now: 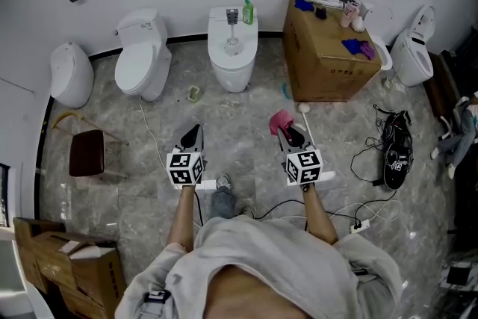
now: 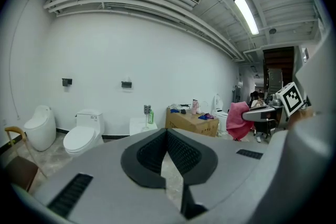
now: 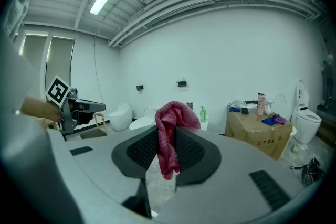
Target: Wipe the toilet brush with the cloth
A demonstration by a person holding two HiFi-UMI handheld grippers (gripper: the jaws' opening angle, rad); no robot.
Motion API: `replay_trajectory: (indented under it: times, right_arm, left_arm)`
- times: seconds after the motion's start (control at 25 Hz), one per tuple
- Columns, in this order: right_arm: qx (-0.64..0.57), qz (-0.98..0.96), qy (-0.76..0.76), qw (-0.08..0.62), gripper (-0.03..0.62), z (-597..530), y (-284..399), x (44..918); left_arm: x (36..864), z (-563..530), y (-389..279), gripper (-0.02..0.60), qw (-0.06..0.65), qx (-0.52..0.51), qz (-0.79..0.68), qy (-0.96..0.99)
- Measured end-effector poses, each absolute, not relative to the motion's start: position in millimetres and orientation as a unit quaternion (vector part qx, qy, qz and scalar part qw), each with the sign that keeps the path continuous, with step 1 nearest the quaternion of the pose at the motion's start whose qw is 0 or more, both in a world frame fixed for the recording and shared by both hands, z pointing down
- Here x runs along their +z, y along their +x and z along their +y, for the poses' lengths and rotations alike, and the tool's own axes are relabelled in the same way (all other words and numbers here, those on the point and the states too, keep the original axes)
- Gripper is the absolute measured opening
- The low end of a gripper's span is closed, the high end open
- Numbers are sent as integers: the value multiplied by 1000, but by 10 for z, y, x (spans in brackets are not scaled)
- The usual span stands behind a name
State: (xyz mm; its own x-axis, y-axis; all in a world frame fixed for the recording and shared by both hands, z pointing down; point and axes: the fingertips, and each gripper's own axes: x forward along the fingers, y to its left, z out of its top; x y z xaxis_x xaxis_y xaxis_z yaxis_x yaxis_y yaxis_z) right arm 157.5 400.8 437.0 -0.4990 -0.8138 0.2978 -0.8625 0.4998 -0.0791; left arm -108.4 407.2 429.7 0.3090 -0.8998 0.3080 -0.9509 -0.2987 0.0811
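Observation:
My right gripper [image 1: 287, 131] [image 3: 167, 131] is shut on a pink cloth [image 1: 281, 120] [image 3: 169, 136], which bunches above the jaws and hangs down between the pads. The cloth [image 2: 239, 120] also shows at the right of the left gripper view. My left gripper [image 1: 196, 131] [image 2: 167, 134] is shut with nothing in it; its pads meet at the tips. Both are held over the marble floor, well short of the toilets. A grey-handled toilet brush [image 1: 232, 30] [image 2: 147, 111] stands in a clear holder on the middle white toilet [image 1: 233, 60], beside a green bottle [image 1: 248, 11].
A cardboard box [image 1: 328, 63] with small items on top stands right of the middle toilet. More toilets [image 1: 142, 60] [image 1: 71, 75] [image 1: 412, 56] line the wall. A brown chair [image 1: 88, 153] is at the left. Cables and a black shoe [image 1: 396, 149] lie at the right.

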Motion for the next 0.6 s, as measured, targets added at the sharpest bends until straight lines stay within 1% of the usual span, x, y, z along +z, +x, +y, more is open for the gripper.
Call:
replay_trajectory:
  times: [0.28,0.6]
  right_arm:
    - [107,-855,493,119,100,3555,1526,4429]
    - [96,-844,513,121,98,2683,1386,4324]
  left_arm:
    - [4424,3589,-1099,18,132,100,-570,805]
    - [4389,2581,-1207,18,131,87,-550,820]
